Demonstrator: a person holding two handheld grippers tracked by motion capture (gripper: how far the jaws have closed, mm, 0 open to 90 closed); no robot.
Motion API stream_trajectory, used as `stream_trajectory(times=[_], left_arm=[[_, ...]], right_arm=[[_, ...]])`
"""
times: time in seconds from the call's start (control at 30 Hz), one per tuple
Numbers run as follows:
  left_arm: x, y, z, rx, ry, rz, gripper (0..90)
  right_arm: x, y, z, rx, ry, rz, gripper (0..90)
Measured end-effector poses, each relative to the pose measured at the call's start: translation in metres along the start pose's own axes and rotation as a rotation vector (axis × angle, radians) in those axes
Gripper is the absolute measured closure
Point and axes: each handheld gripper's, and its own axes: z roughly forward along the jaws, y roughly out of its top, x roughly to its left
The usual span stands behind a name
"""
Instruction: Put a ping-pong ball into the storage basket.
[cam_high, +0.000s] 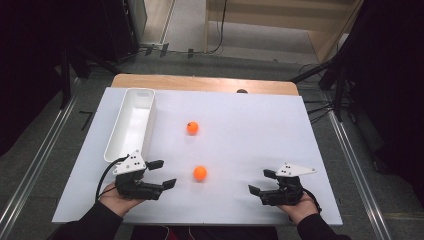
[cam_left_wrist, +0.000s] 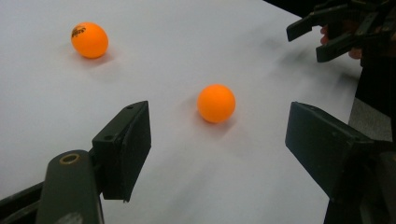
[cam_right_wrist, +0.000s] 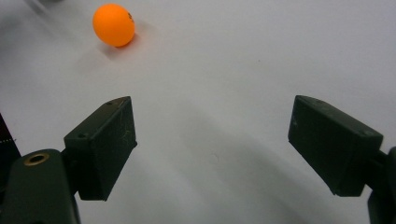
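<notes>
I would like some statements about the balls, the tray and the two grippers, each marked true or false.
1. Two orange balls lie on the white table. True: the near ball and the far ball.
2. One ball is inside the white tray. False: both lie on the table, to its right.
3. The left gripper holds a ball. False: its fingers are open and hold nothing.
4. The right gripper is open. True.
5. The far ball bears dark print. True.
</notes>
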Motion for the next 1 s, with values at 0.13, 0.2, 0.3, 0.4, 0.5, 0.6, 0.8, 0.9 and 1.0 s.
stream_trajectory(times=[0.13, 0.2, 0.3, 0.4, 0.5, 0.6, 0.8, 0.9, 1.0], left_arm=[[0.001, 0.004, 0.002, -0.003, -0.005, -0.019, 20.5], [0.001, 0.007, 0.003, -0.014, -0.006, -0.028, 20.5], [0.002, 0.012, 0.009, -0.02, -0.003, -0.042, 16.8], [0.002, 0.014, 0.012, -0.013, 0.002, -0.036, 16.8], [0.003, 0.018, 0.016, -0.001, 0.01, -0.031, 14.7], [0.003, 0.023, 0.02, 0.017, 0.006, -0.024, 12.7], [0.006, 0.03, 0.032, 0.062, -0.019, -0.025, 0.0], [0.006, 0.035, 0.036, 0.041, -0.045, -0.026, 0.0], [0.006, 0.039, 0.039, 0.04, -0.034, -0.014, 0.0]], right_arm=[[0.0, 0.0, 0.0, 0.0, 0.002, 0.0, 13.6], [0.0, 0.0, 0.0, 0.0, 0.0, 0.001, 13.6], [-0.001, 0.0, 0.0, -0.006, 0.0, -0.001, 13.6], [0.0, 0.0, 0.0, -0.004, 0.0, -0.001, 13.6], [0.0, 0.0, 0.0, -0.001, 0.004, 0.003, 13.6], [0.0, 0.0, 0.0, -0.001, 0.006, 0.004, 13.6], [-0.001, 0.0, 0.0, -0.009, 0.01, 0.012, 13.6], [0.0, 0.0, 0.0, -0.007, 0.011, 0.01, 13.7], [-0.001, 0.0, 0.0, -0.006, 0.012, 0.006, 13.6]])
